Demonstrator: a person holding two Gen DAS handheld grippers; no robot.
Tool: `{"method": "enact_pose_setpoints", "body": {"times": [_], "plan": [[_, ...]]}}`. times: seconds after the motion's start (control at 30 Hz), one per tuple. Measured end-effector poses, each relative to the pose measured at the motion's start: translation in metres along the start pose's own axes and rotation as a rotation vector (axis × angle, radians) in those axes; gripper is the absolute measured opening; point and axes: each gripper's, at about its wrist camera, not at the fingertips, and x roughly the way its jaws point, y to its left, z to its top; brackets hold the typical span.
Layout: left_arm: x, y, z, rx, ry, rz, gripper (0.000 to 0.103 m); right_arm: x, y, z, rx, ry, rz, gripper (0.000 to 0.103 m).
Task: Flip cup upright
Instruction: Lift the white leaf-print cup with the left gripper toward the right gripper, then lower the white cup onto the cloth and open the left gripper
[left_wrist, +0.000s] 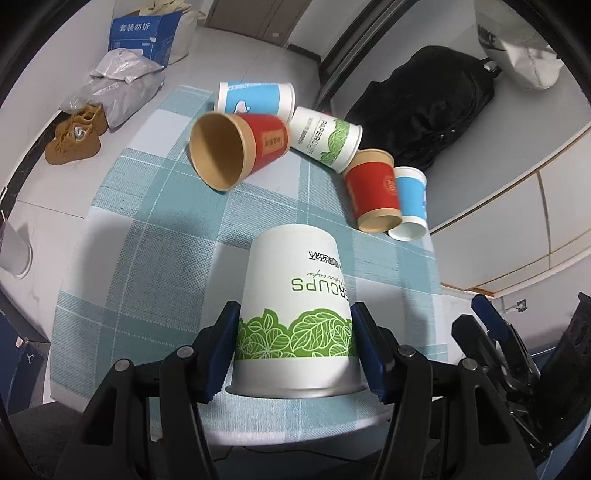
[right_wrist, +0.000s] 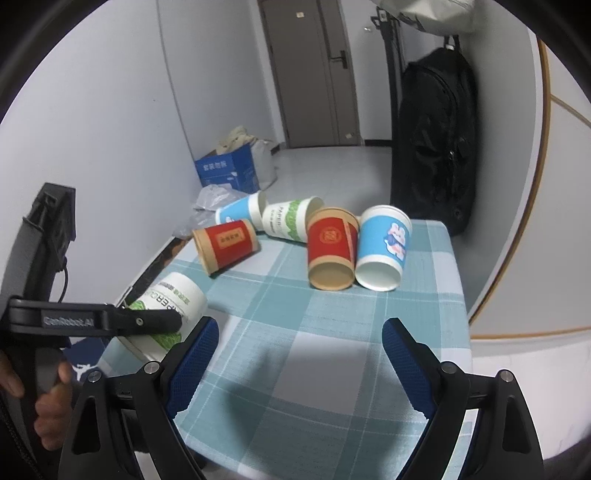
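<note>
A white paper cup with green leaves stands upside down, rim on the checked tablecloth near the front edge. My left gripper is shut on it, one blue pad on each side of its lower wall. The same cup shows in the right wrist view, tilted at the table's left edge, with the left gripper around it. My right gripper is open and empty above the near part of the table.
Several other cups lie on their sides at the far end: a red one, a blue one, a green-leaf one, a second red one and a second blue one. A black backpack stands behind the table.
</note>
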Motion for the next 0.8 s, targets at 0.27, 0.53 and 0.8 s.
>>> {"method": "enact_pose_setpoints", "body": {"times": [0.27, 0.53, 0.8], "plan": [[0.014, 0.002, -0.004, 0.001, 0.043, 0.064, 0.057, 0.015, -0.008, -0.001, 0.035, 0.061, 0.000, 0.091], [0.018, 0.003, -0.001, 0.002, 0.057, 0.112, 0.068, 0.019, -0.010, -0.001, 0.042, 0.080, 0.010, 0.091], [0.004, -0.008, 0.006, 0.023, -0.002, 0.088, 0.071, 0.018, -0.014, -0.001, 0.057, 0.088, 0.015, 0.091]]}}
